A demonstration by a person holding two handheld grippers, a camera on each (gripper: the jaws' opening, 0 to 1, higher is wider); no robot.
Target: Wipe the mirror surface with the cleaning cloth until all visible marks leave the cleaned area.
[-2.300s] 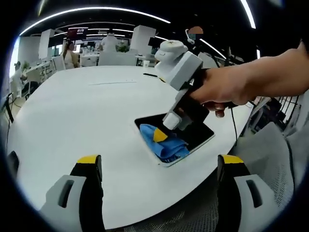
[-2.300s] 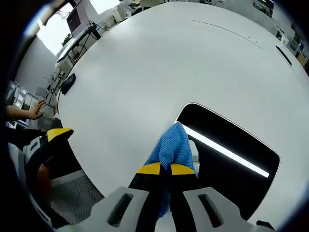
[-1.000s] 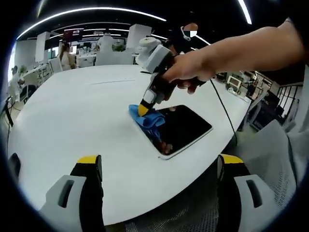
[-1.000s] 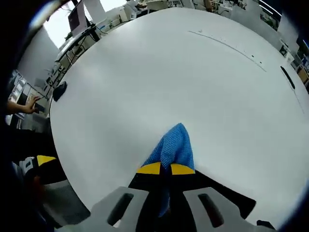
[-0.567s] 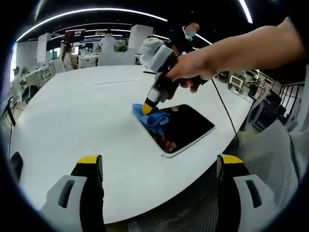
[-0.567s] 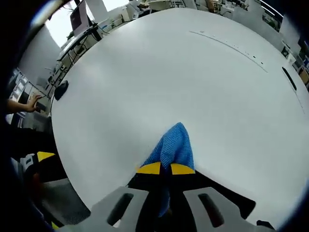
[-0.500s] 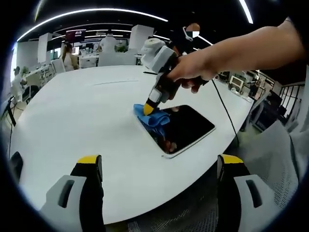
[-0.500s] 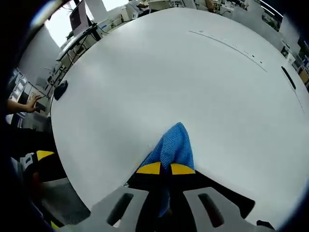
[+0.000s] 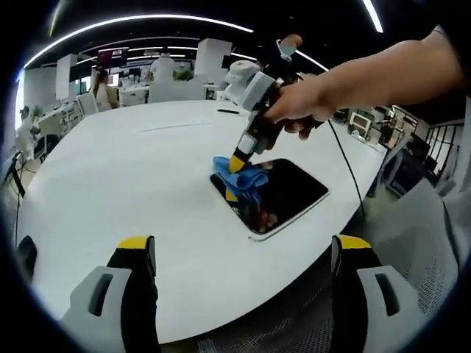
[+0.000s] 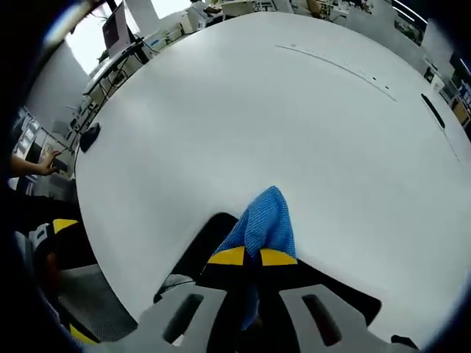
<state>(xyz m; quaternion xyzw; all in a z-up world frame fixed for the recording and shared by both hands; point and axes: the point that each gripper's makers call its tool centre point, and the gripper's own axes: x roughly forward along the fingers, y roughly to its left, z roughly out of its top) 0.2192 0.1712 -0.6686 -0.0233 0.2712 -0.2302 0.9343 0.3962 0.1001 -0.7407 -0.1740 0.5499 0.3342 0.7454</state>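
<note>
Right gripper point(image 10: 245, 257), yellow-tipped jaws pressed together, is clamped on the blue cleaning cloth point(image 10: 263, 218), which is bunched up between the tips and sticks out past them. From the left gripper view the same tool point(image 9: 239, 163) is seen held in a person's hand point(image 9: 298, 110), tilted down, its tips pushing the cloth point(image 9: 244, 176) onto the mirror point(image 9: 283, 195) at the corner farthest from that camera. The mirror is a dark rectangular slab with a pale edge, lying flat on the large white round table point(image 9: 132, 184), close to the table's near edge. A small reddish reflection is caught in the glass near its lower corner. In the right gripper view the mirror point(image 10: 195, 246) is glimpsed as a dark patch under and to the left of the jaws.

Left gripper point(image 9: 243, 250) is held back from the table edge, its two jaws spread wide apart with nothing between them, well apart from the mirror. A black cable point(image 9: 346, 162) is draped off the table behind the mirror. Office desks and people are seen in the background.
</note>
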